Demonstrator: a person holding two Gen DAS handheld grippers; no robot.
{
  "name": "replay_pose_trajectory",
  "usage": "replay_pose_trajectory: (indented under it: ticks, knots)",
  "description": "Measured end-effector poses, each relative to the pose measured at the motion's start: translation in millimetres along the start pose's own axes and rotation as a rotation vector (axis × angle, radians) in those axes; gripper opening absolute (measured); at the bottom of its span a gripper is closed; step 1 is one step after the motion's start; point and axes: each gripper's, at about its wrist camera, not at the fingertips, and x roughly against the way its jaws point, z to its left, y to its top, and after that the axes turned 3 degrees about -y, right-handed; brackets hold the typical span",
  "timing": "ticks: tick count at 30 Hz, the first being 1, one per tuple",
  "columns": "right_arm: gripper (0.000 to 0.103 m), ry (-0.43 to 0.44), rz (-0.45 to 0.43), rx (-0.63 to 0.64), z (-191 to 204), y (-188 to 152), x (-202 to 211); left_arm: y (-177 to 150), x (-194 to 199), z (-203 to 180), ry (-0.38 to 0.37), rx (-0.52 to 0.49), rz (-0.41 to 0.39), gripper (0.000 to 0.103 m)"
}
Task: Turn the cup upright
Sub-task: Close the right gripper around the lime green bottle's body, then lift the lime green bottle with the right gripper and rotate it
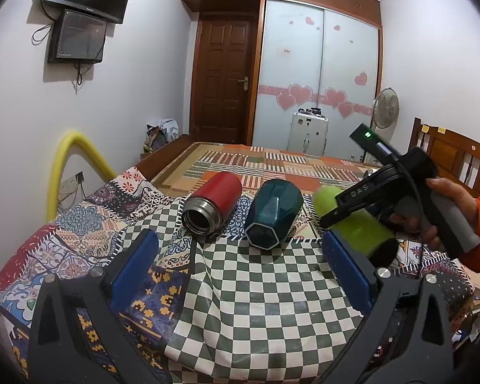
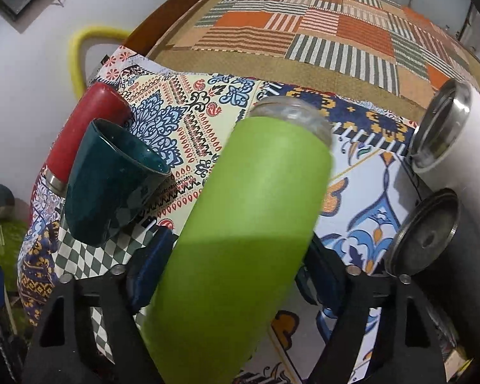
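My right gripper (image 2: 233,275) is shut on a lime green cup (image 2: 240,224), held tilted above the patterned cloth; it shows in the left wrist view too (image 1: 355,224), with the right gripper (image 1: 329,214) clamped around it. A red steel flask (image 1: 212,203) and a dark teal faceted cup (image 1: 272,214) lie on their sides on the cloth; both show in the right wrist view, flask (image 2: 86,128) and teal cup (image 2: 108,179). My left gripper (image 1: 240,265) is open and empty over the checkered cloth, short of the cups.
A white cup (image 2: 448,134) and a dark cup (image 2: 432,240) lie on their sides at the right. The patchwork-covered bed (image 1: 288,163) stretches behind. A yellow tube (image 1: 70,166) stands by the left wall. A fan (image 1: 385,108) and headboard (image 1: 448,150) are at the far right.
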Motion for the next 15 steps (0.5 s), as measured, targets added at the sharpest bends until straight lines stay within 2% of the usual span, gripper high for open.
replay_pose_trajectory:
  ticks: [3, 5, 8, 15]
  knots:
    - [0.062, -0.020, -0.017, 0.037, 6, -6, 8, -1, 0, -2, -0.001, -0.004, -0.001, 0.103]
    - [0.062, -0.041, -0.041, 0.060, 9, -12, 15, -1, 1, -3, -0.003, -0.009, -0.004, 0.103]
    - [0.062, -0.025, -0.055, 0.067, 10, -20, 26, -1, 4, -5, -0.005, -0.012, -0.010, 0.103]
    - [0.061, -0.035, -0.050, 0.122, 22, -47, 57, -1, 10, -3, -0.015, 0.008, -0.009, 0.103]
